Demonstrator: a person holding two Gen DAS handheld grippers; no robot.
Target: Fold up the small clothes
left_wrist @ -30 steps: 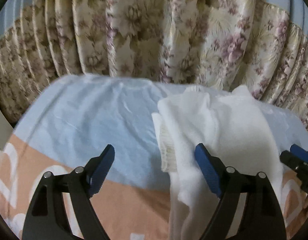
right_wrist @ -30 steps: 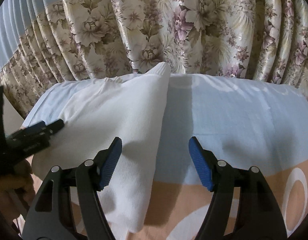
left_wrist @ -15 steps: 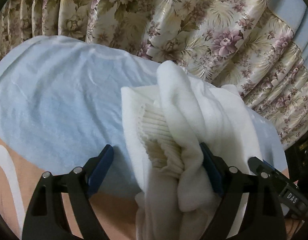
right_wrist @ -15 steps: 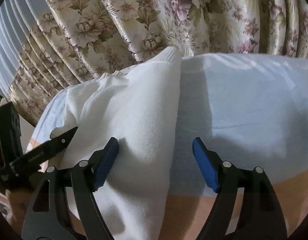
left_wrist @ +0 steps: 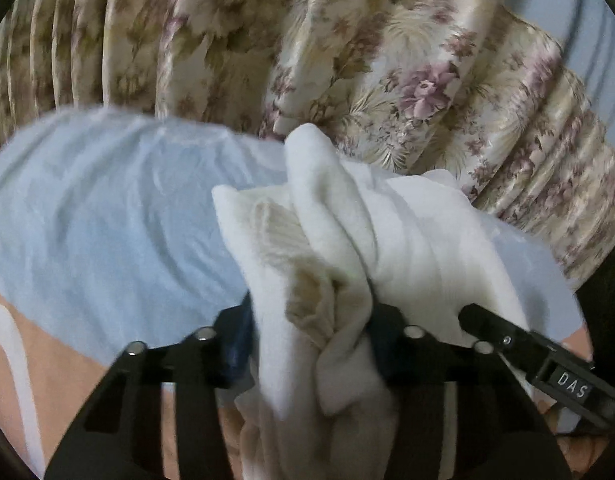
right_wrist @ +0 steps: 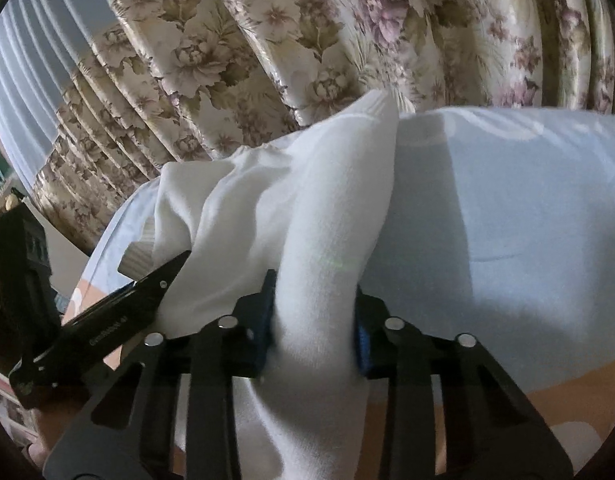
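1. Our left gripper (left_wrist: 311,336) is clamping a bunched fold of the white knit garment (left_wrist: 347,240), its blue pads pressing in from both sides beside the ribbed cuff (left_wrist: 283,236).
2. Our right gripper (right_wrist: 313,320) is pinching another thick fold of that garment (right_wrist: 319,208), jaws narrowed tight on the cloth.
3. We are holding the garment over the pale blue bedsheet (right_wrist: 507,200), in front of the floral curtain (left_wrist: 387,60).

L gripper (left_wrist: 311,336) clamped on bunched white garment (left_wrist: 347,232), blue sheet (left_wrist: 107,208)
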